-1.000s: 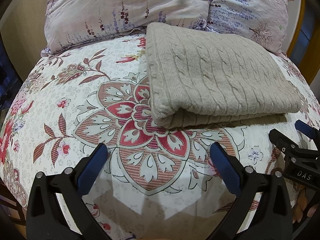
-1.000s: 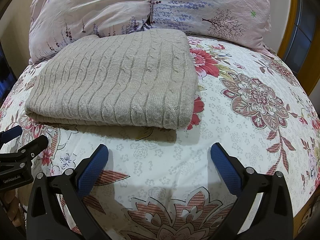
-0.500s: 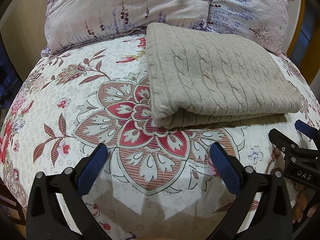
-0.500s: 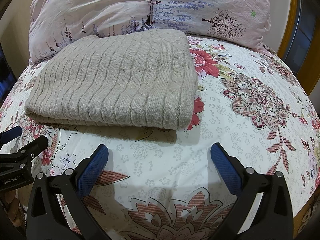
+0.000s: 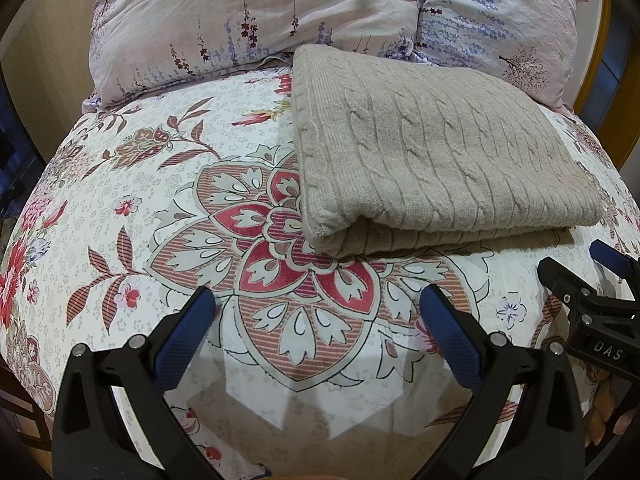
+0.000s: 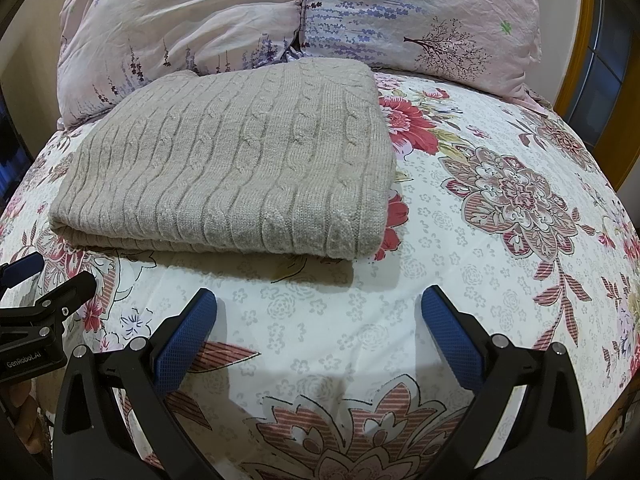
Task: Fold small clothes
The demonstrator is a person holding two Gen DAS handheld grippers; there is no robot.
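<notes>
Nothing has shifted over the last second: our left gripper [image 5: 316, 320] and right gripper [image 6: 318, 320] still hover with fingers spread and empty above the bed [image 6: 480, 280], near the folded sweater [image 6: 240, 176], so folding looks complete.

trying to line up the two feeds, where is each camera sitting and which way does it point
Left wrist: sits on the left gripper, looking forward over the floral bedsheet; its open blue-padded fingers fill the bottom, and the right gripper shows at the right edge.
Right wrist: sits on the right gripper, facing the same way; the left gripper shows at the left edge.
Shared: the folded beige cable-knit sweater and the pillows behind it.
</notes>
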